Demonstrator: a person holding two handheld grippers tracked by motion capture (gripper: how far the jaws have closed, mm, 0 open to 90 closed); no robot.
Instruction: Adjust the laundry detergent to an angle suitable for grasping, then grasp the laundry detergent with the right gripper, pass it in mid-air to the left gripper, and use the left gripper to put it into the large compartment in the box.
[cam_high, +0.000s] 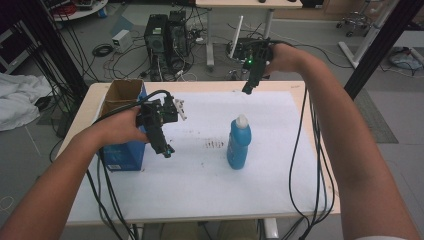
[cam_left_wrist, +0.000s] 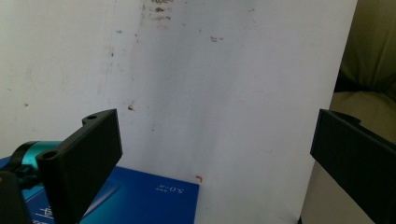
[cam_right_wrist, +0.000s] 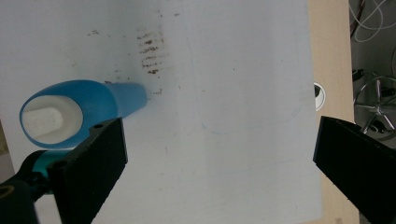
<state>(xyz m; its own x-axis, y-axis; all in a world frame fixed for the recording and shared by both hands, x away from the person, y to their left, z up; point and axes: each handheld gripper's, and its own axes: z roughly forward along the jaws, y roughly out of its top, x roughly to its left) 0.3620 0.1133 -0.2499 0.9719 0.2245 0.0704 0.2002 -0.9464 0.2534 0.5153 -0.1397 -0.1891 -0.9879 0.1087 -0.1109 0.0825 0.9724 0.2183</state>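
Reaching for the blue bottle (cam_high: 239, 143) works best squarely from above, since both grippers' fingers hang released and empty, one either side of it.

The blue bottle (cam_high: 239, 143) with a white cap stands upright on the white sheet (cam_high: 210, 175). It sits at three o'clock from the blue box (cam_high: 124, 152), well apart.

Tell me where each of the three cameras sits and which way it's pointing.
High view: above the person's side, facing forward and down on the table; both forearms, left gripper, right gripper.
Left gripper view: on the left gripper, looking down at the white sheet and blue box; open jaws.
Right gripper view: on the right gripper, looking down on the blue bottle; open jaws.
Shared: bottle, high and right gripper views.
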